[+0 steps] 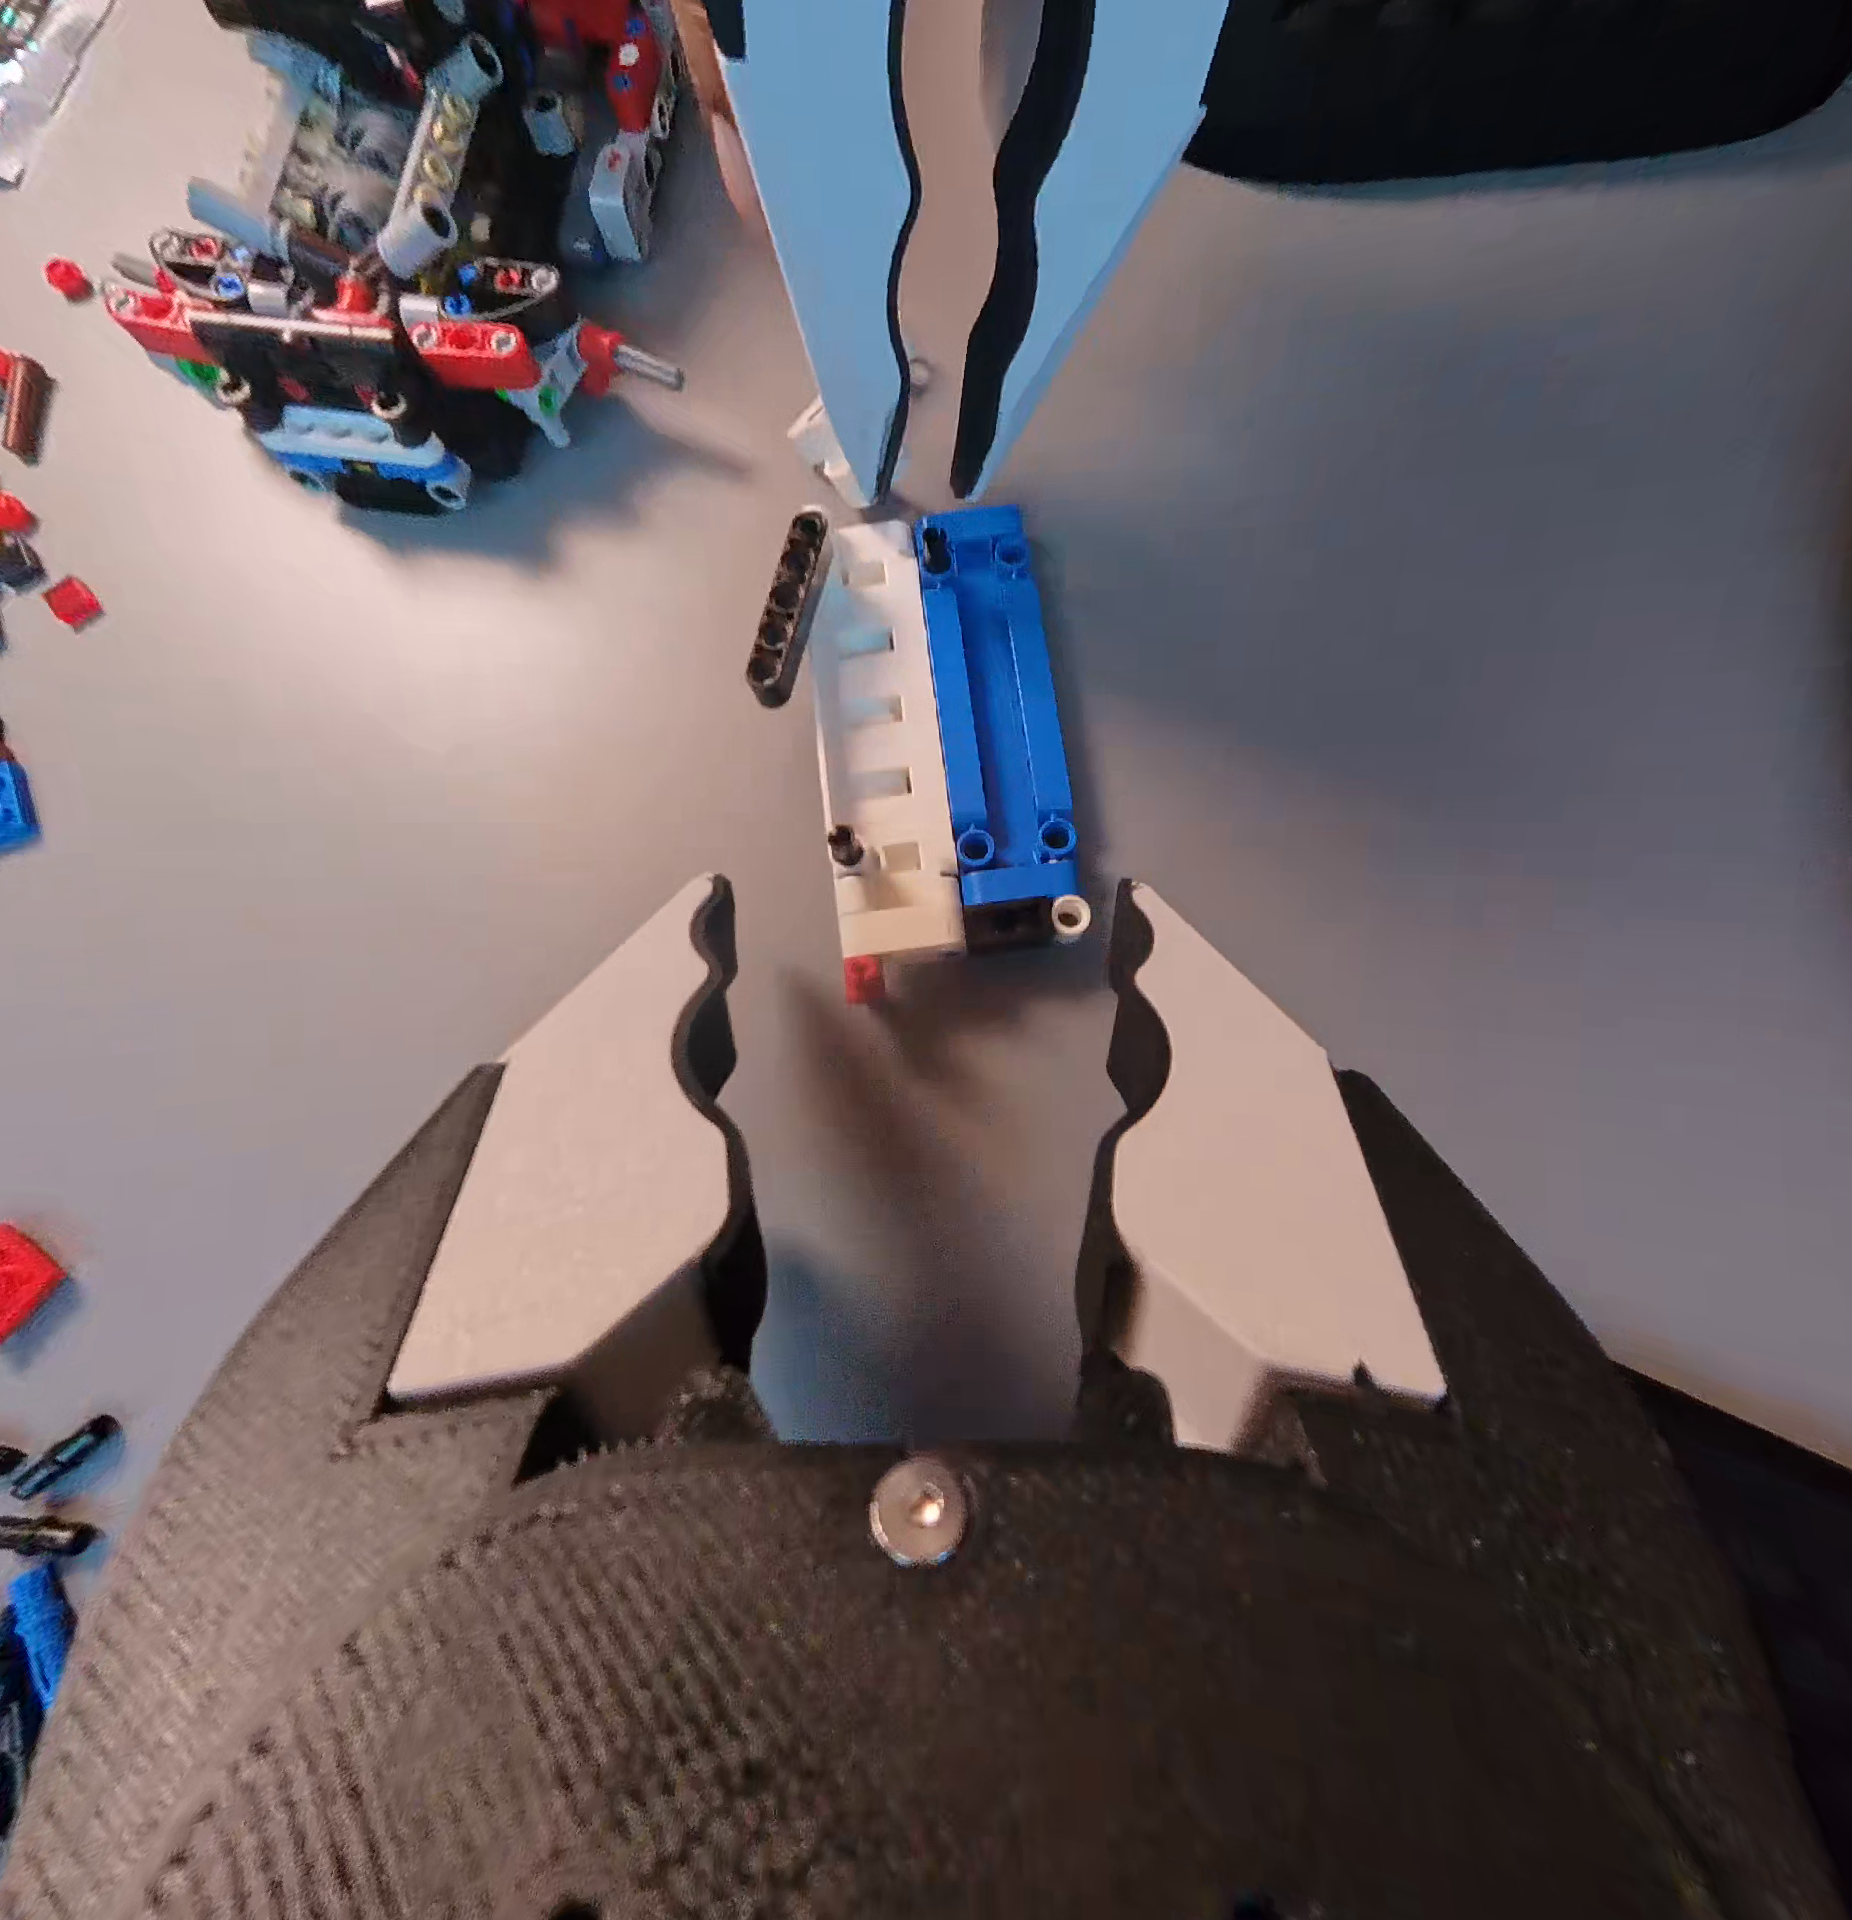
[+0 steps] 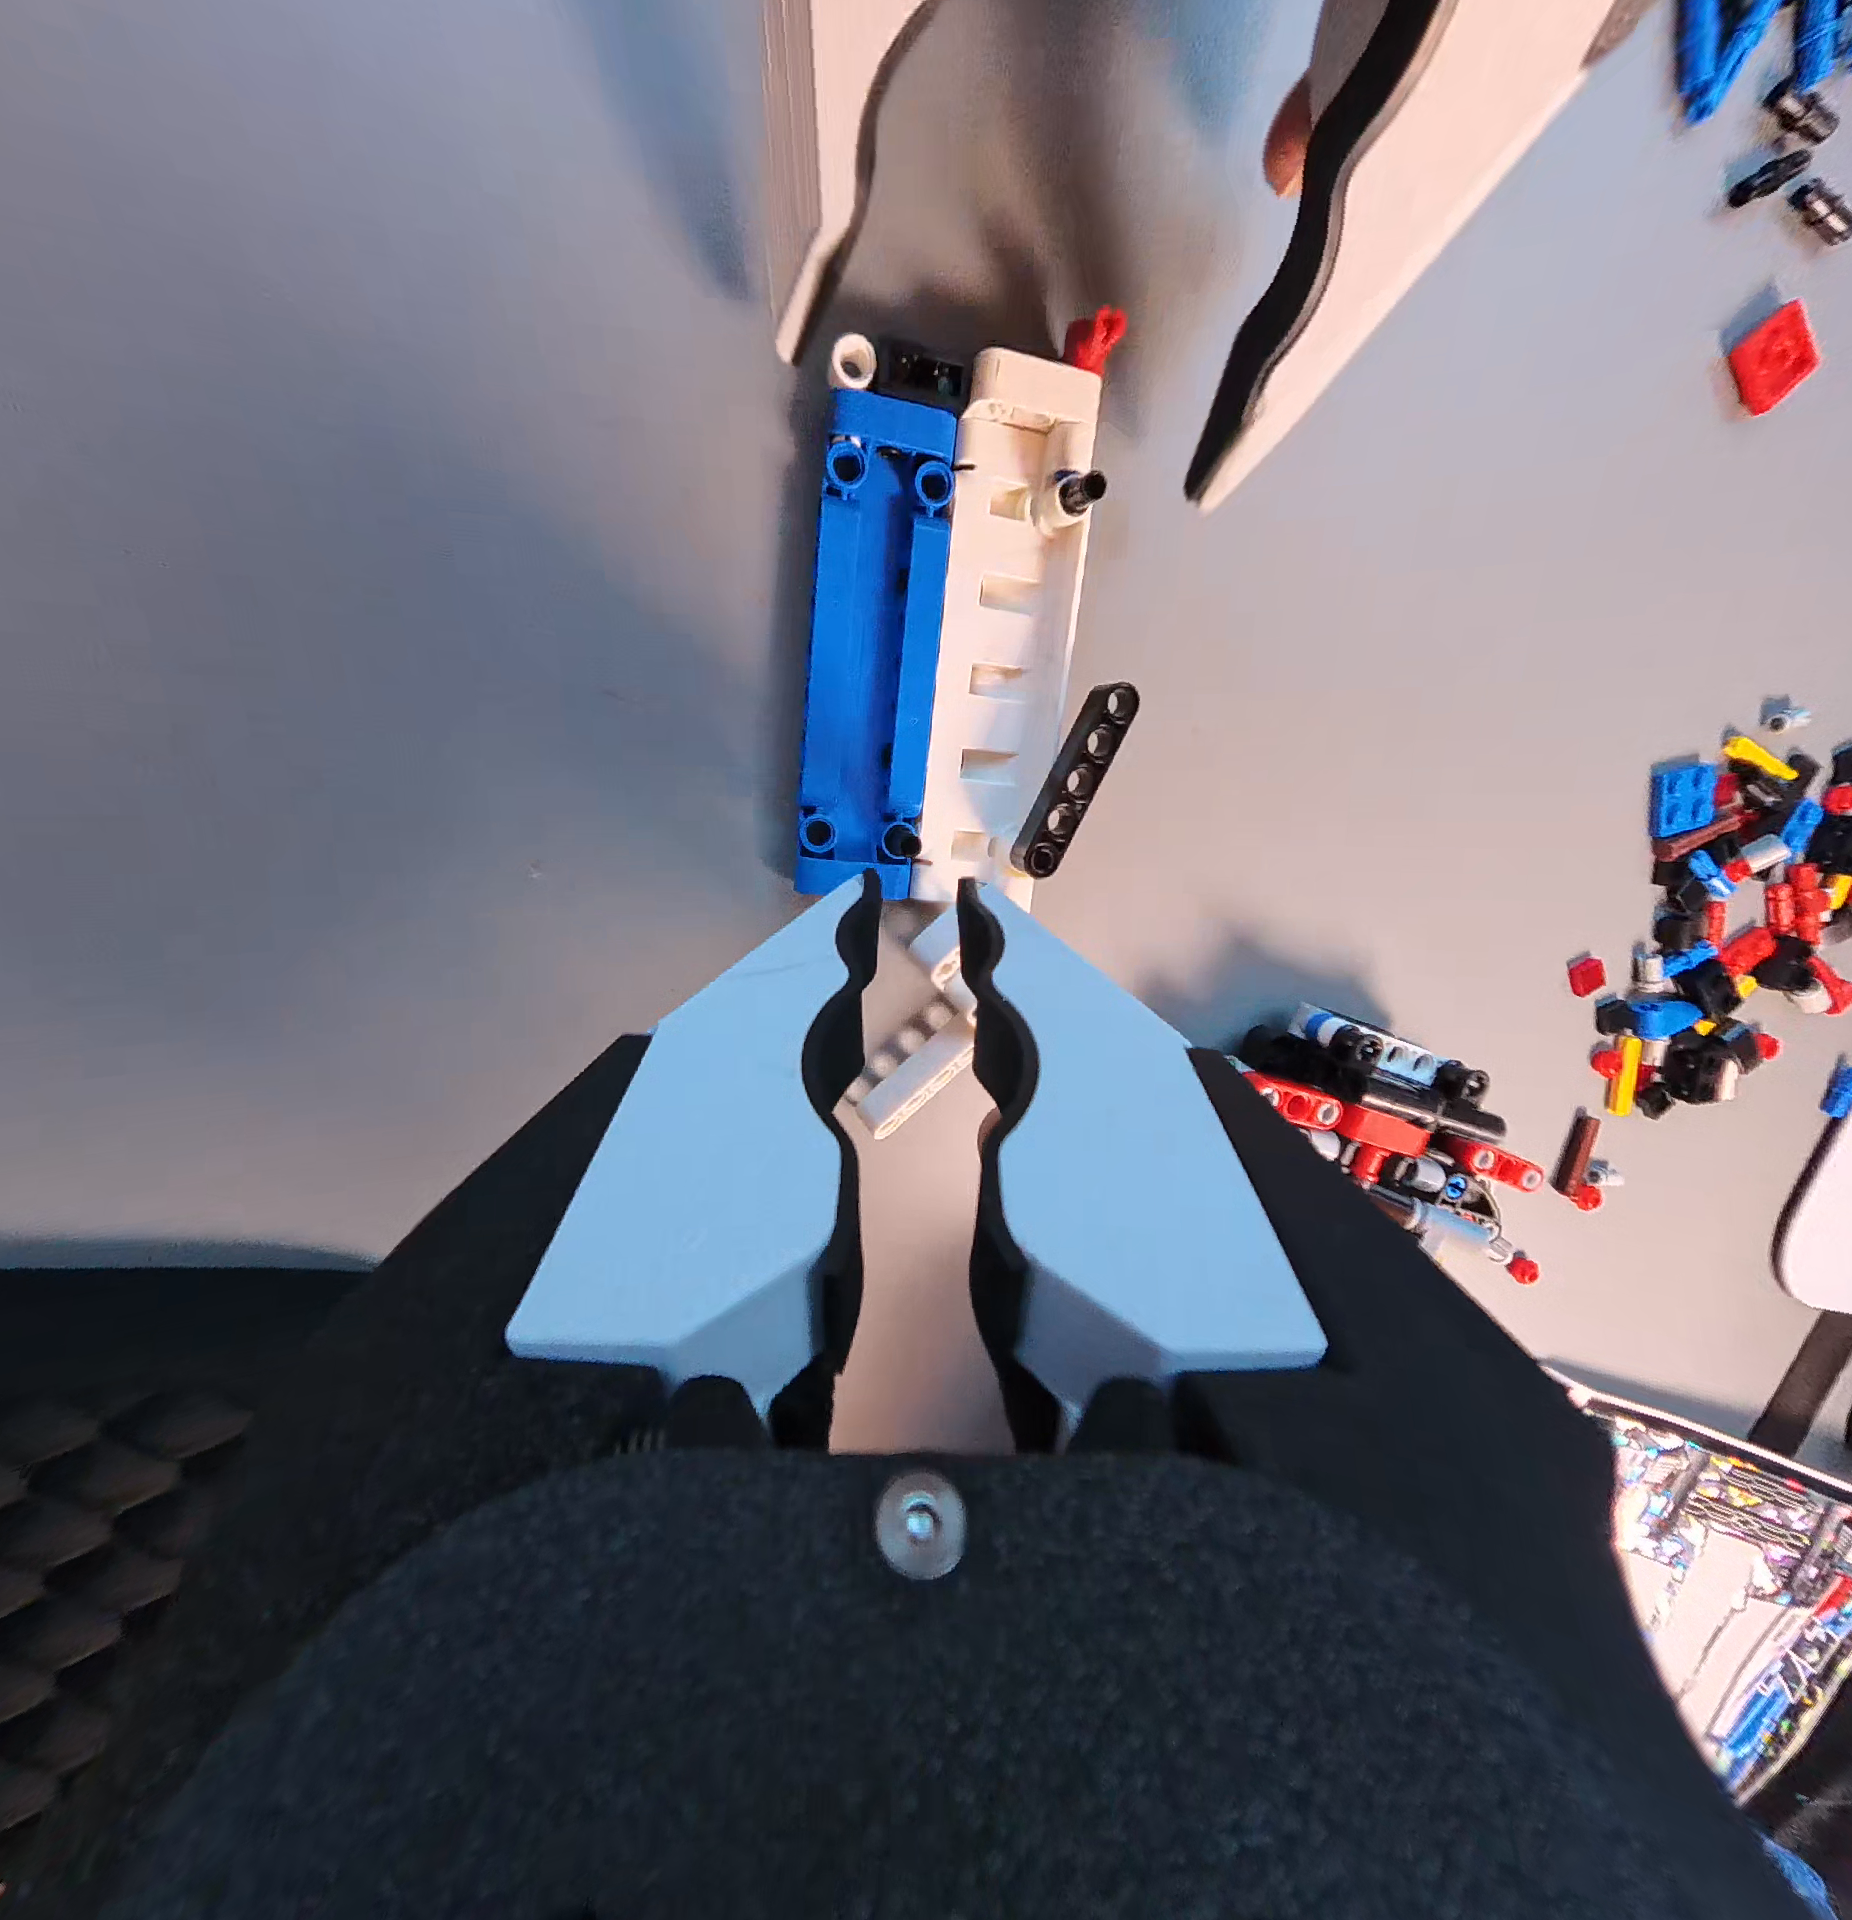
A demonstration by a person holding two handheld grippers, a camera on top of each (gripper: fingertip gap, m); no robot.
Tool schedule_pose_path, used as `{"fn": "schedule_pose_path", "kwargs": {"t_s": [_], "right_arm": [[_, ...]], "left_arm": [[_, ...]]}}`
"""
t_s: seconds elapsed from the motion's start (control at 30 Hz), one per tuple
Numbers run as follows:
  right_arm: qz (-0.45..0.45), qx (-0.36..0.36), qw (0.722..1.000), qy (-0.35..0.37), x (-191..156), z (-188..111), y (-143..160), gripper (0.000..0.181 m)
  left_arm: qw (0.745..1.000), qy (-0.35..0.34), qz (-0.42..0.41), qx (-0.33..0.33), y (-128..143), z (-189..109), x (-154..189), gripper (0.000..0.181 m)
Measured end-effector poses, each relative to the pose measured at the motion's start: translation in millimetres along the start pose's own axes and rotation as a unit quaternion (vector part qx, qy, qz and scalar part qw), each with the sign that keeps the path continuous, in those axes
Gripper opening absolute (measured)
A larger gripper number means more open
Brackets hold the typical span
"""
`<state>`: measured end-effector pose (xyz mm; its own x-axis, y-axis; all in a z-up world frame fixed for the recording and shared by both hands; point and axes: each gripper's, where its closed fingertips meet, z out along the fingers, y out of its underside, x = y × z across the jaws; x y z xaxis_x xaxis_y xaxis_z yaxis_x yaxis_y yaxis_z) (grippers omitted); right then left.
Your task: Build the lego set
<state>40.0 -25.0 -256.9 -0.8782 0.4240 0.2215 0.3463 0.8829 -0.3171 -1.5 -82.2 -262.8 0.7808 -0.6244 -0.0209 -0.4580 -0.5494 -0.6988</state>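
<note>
- Loose bricks (image 1: 8,800) and a half-built model (image 1: 382,312) crowd the grey table (image 1: 1421,727) at left.
- A black beam (image 1: 787,608) lies just beside the blue-and-white panel (image 1: 943,727), flat at centre.
- The panel looks light, rigid and slick-sided; its long edges offer the surest hold.
- The left hand-held gripper (image 1: 922,894) hovers wide open, empty, at one end.
- The right hand-held gripper (image 2: 917,894), nearly closed, seems to pinch a white beam (image 2: 917,1029) against the other end.

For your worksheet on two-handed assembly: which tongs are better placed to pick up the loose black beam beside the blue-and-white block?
Probably the left tongs: open and empty. The right tongs are occupied by a white piece.
</note>
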Motion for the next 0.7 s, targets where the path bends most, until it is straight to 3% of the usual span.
{"fn": "schedule_pose_path", "kwargs": {"t_s": [0.2, 0.37, 0.5, 0.57, 0.7], "right_arm": [[0.017, -0.007, 1.0, -0.004, 5.0, -9.3, 12.0, 0.027], [0.072, 0.02, 0.996, -0.048, 9.2, 0.9, 31.1, 0.037], [0.09, 0.078, 0.99, -0.073, 8.8, 6.6, 24.3, 0.021], [0.077, 0.079, 0.992, -0.065, 8.7, 6.8, 22.2, 0.009], [0.018, 0.054, 0.998, -0.024, 7.8, -11.4, 9.1, 0.009]], "left_arm": [[1.0, -0.004, -0.004, 0.003, 7.9, 1.7, 2.4, 0.068], [1.0, -0.004, -0.001, 0.006, 6.7, 4.2, 2.4, 0.058], [1.0, -0.008, 0.001, 0.016, 4.5, 5.8, 3.0, 0.053], [1.0, -0.009, 0.003, 0.02, 3.6, 6.3, 2.1, 0.048], [0.999, -0.013, 0.015, 0.034, 1.9, 6.9, -1.0, 0.048]]}}
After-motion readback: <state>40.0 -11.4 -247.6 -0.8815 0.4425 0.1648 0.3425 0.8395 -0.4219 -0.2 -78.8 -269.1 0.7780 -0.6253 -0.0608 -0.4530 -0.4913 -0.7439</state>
